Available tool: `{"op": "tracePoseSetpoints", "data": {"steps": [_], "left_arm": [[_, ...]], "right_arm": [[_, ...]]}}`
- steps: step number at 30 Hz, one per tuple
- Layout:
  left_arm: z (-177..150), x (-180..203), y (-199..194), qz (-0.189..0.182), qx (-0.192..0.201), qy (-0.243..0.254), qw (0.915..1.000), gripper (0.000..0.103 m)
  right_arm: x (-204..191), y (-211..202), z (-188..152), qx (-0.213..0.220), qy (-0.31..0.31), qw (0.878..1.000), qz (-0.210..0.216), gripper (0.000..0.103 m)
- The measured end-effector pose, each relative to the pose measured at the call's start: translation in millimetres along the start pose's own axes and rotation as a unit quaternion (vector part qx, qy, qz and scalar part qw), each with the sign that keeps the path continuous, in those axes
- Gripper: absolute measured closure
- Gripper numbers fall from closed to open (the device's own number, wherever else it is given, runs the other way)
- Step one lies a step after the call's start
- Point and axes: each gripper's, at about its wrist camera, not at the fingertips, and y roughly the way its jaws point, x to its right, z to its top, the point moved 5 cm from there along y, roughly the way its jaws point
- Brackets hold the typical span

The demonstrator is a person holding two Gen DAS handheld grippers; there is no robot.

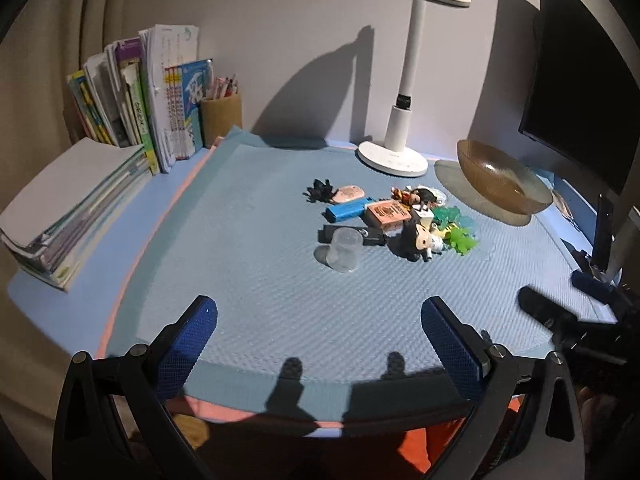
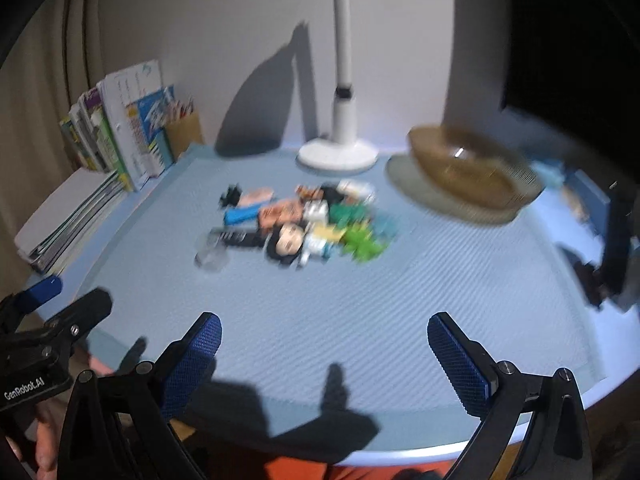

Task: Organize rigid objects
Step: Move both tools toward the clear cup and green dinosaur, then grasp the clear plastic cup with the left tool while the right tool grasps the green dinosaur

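A heap of small toys (image 1: pixel 404 216) lies mid-mat: a clear plastic cup (image 1: pixel 344 249), a blue block (image 1: pixel 347 210), a pink box (image 1: pixel 389 213), a black-haired figure (image 1: pixel 416 236), green pieces (image 1: pixel 464 236) and a black spider-like toy (image 1: pixel 320 190). An amber glass bowl (image 1: pixel 502 178) stands to their right. My left gripper (image 1: pixel 318 320) hangs open over the mat's near edge, well short of the heap. In the blurred right wrist view the toys (image 2: pixel 304 224) and bowl (image 2: pixel 472 168) appear too, and my right gripper (image 2: pixel 324 336) is open with nothing between its fingers.
A white desk lamp (image 1: pixel 400 128) stands behind the toys. Upright books (image 1: pixel 156 100), a pen cup (image 1: pixel 221 114) and a flat paper stack (image 1: pixel 68 204) fill the left side. A dark monitor (image 1: pixel 584 80) and its stand occupy the right. The blue mat (image 1: pixel 248 264) covers the desk.
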Motion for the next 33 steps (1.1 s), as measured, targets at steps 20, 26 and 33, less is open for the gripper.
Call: {"op": "tracePoseSetpoints", "data": {"steps": [20,26,33], "left_arm": [[27,15,100,-0.017,-0.068,0.032,0.997,0.005],[27,23,137,-0.036,-0.1,0.031,0.9939,0.018],[27,32,168,-0.043,-0.124,0.031,0.9908,0.032]], "right_arm": [[41,83,29,-0.036,-0.001,0.999,0.004,0.01],[69,123,35,-0.073,-0.007,0.997,0.02,0.025],[74,169,31,-0.127,-0.016,0.991,0.042,0.04]]}}
